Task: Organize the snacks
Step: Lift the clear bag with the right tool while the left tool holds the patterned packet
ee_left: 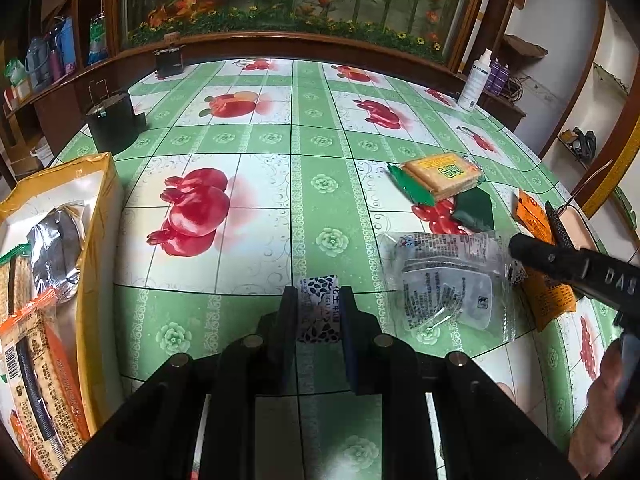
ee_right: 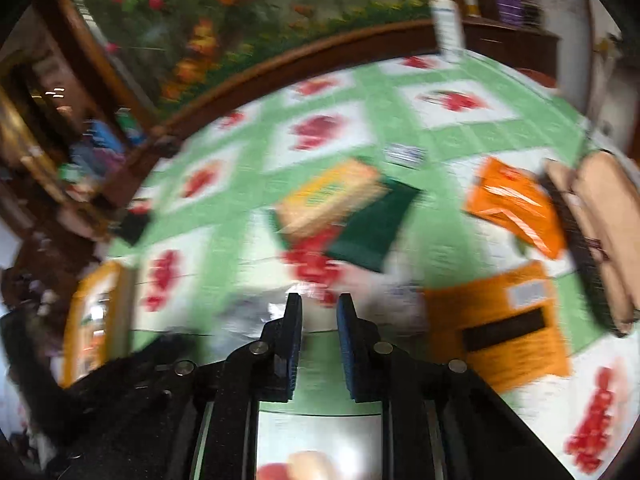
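My left gripper is shut on a small packet with a black-and-white pattern, held just above the green tablecloth. To its left stands a yellow box with several snack packs inside. A clear plastic packet lies to the right, and my right gripper hovers at its right edge. The right wrist view is blurred. In it my right gripper shows a narrow gap with nothing between the pads. A cracker pack, a dark green packet and orange packets lie beyond.
A black round container stands at the table's far left and a white spray bottle at the far right. A wooden cabinet rims the back of the table. A brush-like wooden object lies at the right edge. A hand shows at lower right.
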